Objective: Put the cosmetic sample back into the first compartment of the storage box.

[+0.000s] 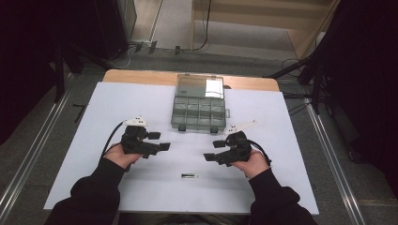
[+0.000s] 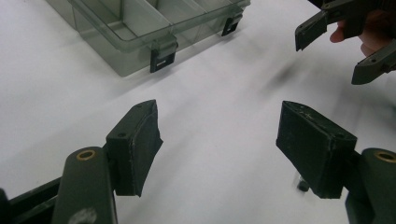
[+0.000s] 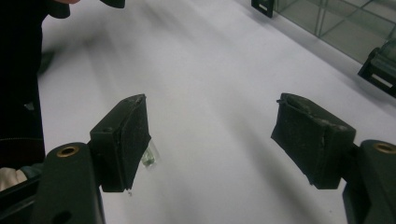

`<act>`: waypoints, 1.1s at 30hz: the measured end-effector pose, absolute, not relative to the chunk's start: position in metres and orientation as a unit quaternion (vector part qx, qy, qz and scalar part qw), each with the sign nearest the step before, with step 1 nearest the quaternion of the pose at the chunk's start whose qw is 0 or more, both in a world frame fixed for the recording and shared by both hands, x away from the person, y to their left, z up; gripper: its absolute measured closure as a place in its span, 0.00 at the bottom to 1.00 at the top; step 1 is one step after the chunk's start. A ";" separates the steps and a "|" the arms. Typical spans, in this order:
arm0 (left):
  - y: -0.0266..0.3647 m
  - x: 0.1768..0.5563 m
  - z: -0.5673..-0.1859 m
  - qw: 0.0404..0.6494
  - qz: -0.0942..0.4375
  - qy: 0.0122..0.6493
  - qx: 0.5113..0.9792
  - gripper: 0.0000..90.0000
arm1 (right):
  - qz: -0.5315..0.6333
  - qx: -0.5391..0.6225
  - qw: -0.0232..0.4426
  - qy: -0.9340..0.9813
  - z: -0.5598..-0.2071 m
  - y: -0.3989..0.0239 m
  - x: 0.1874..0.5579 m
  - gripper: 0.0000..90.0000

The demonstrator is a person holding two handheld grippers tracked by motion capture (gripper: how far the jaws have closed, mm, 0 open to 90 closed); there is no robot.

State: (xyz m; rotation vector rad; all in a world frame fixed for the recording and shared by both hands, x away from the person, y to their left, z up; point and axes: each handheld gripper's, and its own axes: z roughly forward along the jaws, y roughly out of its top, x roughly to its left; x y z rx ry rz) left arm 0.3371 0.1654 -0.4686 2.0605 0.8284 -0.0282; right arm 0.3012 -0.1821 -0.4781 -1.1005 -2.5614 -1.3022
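Small dark cylinder (image 1: 189, 176) lies flat on the table (image 1: 141, 187).

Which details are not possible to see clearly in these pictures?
- Small object on the table: too small in the high view to identify; in the right gripper view the gripper's finger partly hides it.
- Compartment box: contents too small to tell in the high view; cut off by the top edge in the left gripper view.
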 end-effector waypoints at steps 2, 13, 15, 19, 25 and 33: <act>0.167 0.335 -0.469 0.445 -0.014 0.335 0.831 0.33 | -0.423 -0.356 0.032 -0.832 -0.479 -0.182 0.299 0.30; 0.178 0.319 -0.474 0.441 -0.015 0.326 0.836 0.33 | -0.419 -0.356 0.040 -0.834 -0.485 -0.184 0.288 0.30; 0.180 0.317 -0.475 0.442 -0.014 0.326 0.835 0.33 | -0.419 -0.353 0.041 -0.836 -0.486 -0.183 0.286 0.30; 0.184 0.312 -0.475 0.441 -0.014 0.322 0.837 0.33 | -0.416 -0.350 0.045 -0.838 -0.488 -0.181 0.282 0.30; 0.192 0.305 -0.478 0.437 -0.014 0.323 0.839 0.33 | -0.411 -0.343 0.053 -0.843 -0.492 -0.175 0.279 0.30; 0.197 0.297 -0.485 0.431 -0.018 0.325 0.842 0.33 | -0.407 -0.335 0.059 -0.848 -0.493 -0.168 0.279 0.30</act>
